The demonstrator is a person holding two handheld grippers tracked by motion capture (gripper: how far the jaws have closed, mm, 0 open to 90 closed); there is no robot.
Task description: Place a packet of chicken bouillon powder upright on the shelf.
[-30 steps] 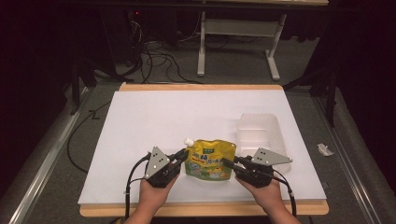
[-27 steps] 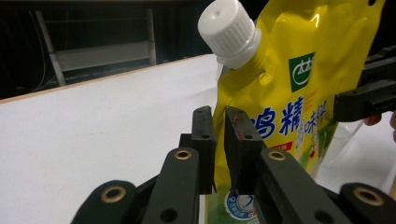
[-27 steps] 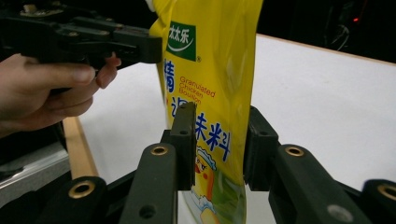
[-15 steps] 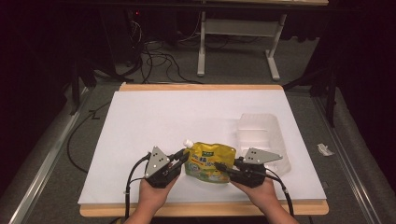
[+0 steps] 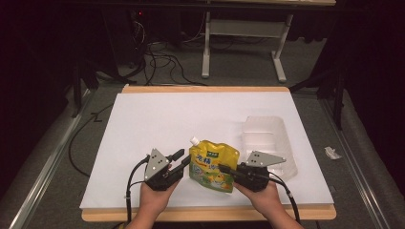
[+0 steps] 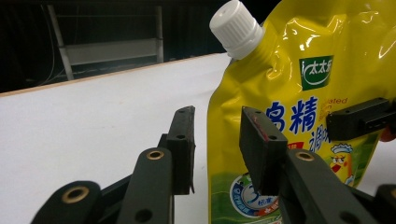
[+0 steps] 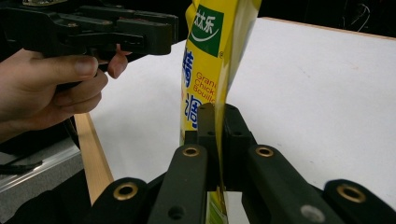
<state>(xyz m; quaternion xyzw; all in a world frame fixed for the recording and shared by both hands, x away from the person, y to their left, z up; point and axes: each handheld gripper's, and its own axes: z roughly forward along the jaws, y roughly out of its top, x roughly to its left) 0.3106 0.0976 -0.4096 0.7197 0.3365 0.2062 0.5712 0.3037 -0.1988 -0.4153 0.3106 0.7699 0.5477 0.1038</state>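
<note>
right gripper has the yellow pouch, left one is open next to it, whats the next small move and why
Probably ease the left gripper forward and close it on the yellow spout pouch. Its jaws stand open straddling the pouch's near edge, while the right gripper is shut on the opposite edge, holding the pouch upright.

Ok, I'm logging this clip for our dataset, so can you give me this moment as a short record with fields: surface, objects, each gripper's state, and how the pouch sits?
surface: white table top with a wooden edge
objects: yellow spouted pouch, white screw cap, clear plastic tray
right gripper: fingers shut on the pouch's side edge
left gripper: fingers open, one on each side of the pouch's other edge, not clamped
pouch pose: held up off the table, cap uppermost
tray: on the table to the right of the pouch, looks empty
</note>
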